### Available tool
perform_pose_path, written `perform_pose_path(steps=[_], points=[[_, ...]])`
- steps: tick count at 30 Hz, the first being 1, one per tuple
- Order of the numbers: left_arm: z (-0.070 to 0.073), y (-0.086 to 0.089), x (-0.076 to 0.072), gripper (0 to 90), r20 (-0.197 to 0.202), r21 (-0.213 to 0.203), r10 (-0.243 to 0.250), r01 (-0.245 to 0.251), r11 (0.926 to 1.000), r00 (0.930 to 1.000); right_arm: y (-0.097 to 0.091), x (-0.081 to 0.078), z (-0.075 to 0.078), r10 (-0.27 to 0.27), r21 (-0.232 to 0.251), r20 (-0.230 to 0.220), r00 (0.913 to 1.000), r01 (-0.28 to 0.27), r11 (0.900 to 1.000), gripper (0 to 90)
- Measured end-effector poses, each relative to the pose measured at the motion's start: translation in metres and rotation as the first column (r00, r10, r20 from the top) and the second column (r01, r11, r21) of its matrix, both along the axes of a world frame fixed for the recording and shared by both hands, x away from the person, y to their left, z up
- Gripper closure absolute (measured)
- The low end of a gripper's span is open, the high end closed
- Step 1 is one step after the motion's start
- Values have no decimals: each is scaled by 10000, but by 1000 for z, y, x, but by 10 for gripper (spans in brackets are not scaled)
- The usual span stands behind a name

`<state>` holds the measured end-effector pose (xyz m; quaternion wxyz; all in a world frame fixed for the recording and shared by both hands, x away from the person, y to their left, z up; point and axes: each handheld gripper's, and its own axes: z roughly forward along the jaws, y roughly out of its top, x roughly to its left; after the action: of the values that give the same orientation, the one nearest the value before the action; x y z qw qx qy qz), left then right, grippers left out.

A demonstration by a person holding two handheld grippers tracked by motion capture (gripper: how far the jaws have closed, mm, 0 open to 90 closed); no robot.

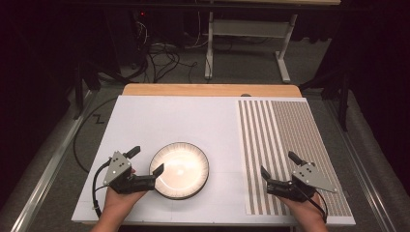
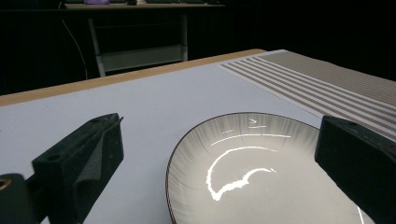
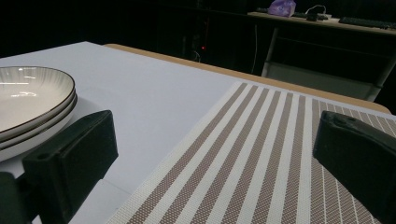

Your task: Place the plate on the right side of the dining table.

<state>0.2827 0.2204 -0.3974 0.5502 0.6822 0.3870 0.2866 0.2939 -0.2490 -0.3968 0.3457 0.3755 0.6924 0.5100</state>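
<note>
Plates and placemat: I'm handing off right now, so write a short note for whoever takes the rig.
Left claw: open, jaws either side of the near-left rim of the plates, not gripping.
Right claw: open, holding nothing, over the near part of the striped placemat.
Things: the right gripper view shows the plates as a stack of at least two, on the white board left of the placemat. The placemat lies flat with nothing on it.
Done: nothing moved that I can tell.
Left: probably grip the top plate and set it on the placemat; the goal is my guess.

plate point(image 1: 179, 170): white, dark rim | placemat point(image 1: 290, 154): brown-white stripes | table point(image 1: 164, 121): white
</note>
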Motion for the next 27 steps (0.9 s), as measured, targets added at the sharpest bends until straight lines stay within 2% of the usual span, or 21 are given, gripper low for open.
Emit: perform_pose_path(steps=[12,24,26,27], points=[[0,1,2,9,-319,-71,7,-9,10000,9995,-2,0,-1,-33,60,-52,10000,33,10000,10],[-1,0,2,9,-402,-129,96,-102,9999,9991,-5,2,-3,-69,12,-248,9997,70,10000,17],[-1,0,2,14,-414,-165,107,-114,9998,9991,-6,3,-4,-41,-49,-369,9993,39,10000,18],[0,1,3,24,-478,-319,60,-75,9995,9988,-6,4,-4,-32,-99,-404,9992,28,9999,20]])
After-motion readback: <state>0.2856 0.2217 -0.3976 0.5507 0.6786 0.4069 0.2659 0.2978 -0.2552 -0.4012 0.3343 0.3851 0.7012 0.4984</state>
